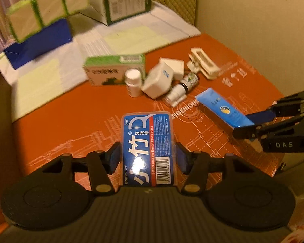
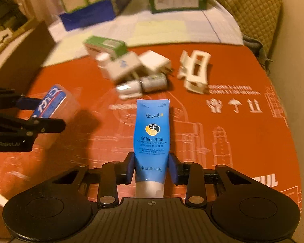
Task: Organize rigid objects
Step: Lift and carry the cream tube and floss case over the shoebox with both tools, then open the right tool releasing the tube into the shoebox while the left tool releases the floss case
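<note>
My left gripper (image 1: pixel 148 156) is shut on a blue dental floss pick box (image 1: pixel 148 137), its pads pressing the box's two long sides. The box points away from me, above the orange printed cardboard surface (image 1: pixel 71 121). My right gripper (image 2: pixel 152 166) is shut on a blue hand cream tube (image 2: pixel 152 129), gripped near its white cap end. In the left wrist view the right gripper (image 1: pixel 251 125) sits at the right edge with the tube (image 1: pixel 218 109). In the right wrist view the left gripper (image 2: pixel 42 114) sits at the left with the floss box (image 2: pixel 54 99).
A cluster lies farther back on the cardboard: a green box (image 1: pixel 113 68), a white pill bottle (image 1: pixel 134 83), a white charger (image 1: pixel 158 81), a small dark bottle (image 1: pixel 189 81) and a white clip (image 1: pixel 204 62). Behind them stand a blue box (image 1: pixel 40 42) and green-edged cartons (image 1: pixel 48 10).
</note>
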